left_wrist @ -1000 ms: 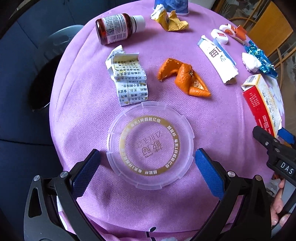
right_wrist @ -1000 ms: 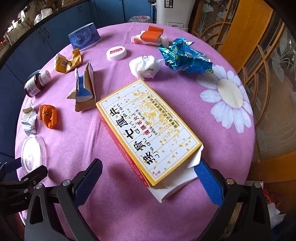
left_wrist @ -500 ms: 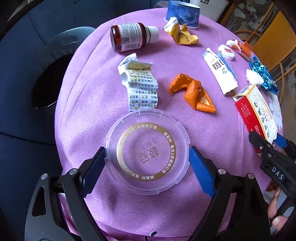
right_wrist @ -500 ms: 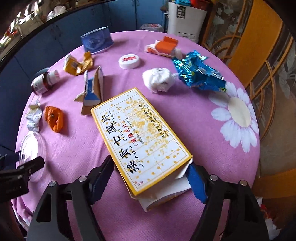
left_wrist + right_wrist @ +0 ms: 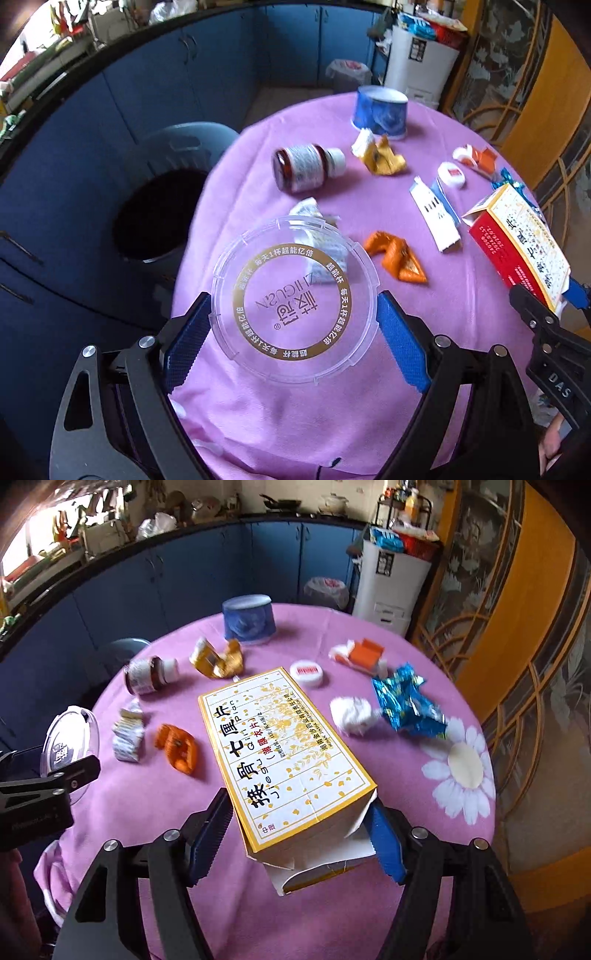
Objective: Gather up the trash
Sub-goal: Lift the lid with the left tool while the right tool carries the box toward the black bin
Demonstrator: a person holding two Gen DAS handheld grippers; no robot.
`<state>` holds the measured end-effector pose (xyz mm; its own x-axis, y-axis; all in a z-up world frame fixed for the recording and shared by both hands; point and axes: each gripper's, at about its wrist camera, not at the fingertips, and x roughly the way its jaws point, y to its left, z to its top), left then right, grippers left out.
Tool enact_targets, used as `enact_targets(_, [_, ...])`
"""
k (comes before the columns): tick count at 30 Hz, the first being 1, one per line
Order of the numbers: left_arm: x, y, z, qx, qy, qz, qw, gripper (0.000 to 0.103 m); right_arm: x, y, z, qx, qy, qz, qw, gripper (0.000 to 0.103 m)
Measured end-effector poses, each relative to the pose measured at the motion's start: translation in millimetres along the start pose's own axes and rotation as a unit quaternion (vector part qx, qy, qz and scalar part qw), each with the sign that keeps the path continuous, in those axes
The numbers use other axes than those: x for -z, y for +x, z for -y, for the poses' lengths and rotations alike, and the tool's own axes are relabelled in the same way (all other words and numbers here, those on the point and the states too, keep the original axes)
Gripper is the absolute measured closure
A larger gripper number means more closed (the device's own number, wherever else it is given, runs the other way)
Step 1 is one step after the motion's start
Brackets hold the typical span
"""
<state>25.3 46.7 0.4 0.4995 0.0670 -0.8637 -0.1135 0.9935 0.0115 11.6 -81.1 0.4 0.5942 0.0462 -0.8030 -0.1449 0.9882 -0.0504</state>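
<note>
My left gripper (image 5: 293,325) is shut on a clear round plastic lid (image 5: 295,302) with a gold ring, held tilted above the purple tablecloth (image 5: 295,424). The lid also shows in the right wrist view (image 5: 70,738). My right gripper (image 5: 301,834) is shut on a white and yellow medicine box (image 5: 284,753), lifted off the table; the box shows in the left wrist view (image 5: 521,243). A grey trash bin (image 5: 162,206) stands on the floor left of the table.
On the table lie a brown pill bottle (image 5: 306,168), crumpled yellow wrapper (image 5: 380,157), orange wrapper (image 5: 399,256), folded leaflet (image 5: 127,733), white cap (image 5: 306,672), tissue ball (image 5: 351,712), blue foil wrapper (image 5: 406,701), blue paper cup (image 5: 249,618) and an orange-white carton (image 5: 362,655).
Both grippers closed and lifted: the left took the clear lid off the table, the right took the medicine box up. Both views now tilt up toward the room.
</note>
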Motion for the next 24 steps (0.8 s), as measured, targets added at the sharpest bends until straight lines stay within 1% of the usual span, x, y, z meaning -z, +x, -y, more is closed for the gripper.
enact_targets(2, [0, -6, -4, -0.007, -0.007, 0.012, 0.9999, 0.016, -7, 0, -7, -0.005, -0.006, 0.004, 1.000, 0.035])
enact_targets(5, [-8, -10, -21, -0.020, -0.025, 0.026, 0.9992, 0.016, -18, 3, -24, -0.015, -0.023, 0.009, 1.000, 0.035])
enact_targets(10, [-26, -9, -58, -0.048, -0.059, 0.049, 0.9959, 0.016, -41, 11, -58, -0.033, -0.055, 0.017, 0.998, 0.035])
enact_targets(14, [-41, -3, -92, -0.057, -0.083, 0.057, 0.9933, 0.016, -65, 22, -87, -0.050, -0.076, 0.022, 0.996, 0.035])
enact_targets(19, [-65, 14, -137, -0.074, -0.117, 0.057, 0.9887, 0.016, -94, 39, -126, -0.069, -0.103, 0.030, 0.992, 0.035])
enact_targets(24, [-84, 26, -168, -0.084, -0.138, 0.061, 0.9849, 0.015, -119, 62, -168, -0.083, -0.135, 0.035, 0.987, 0.035])
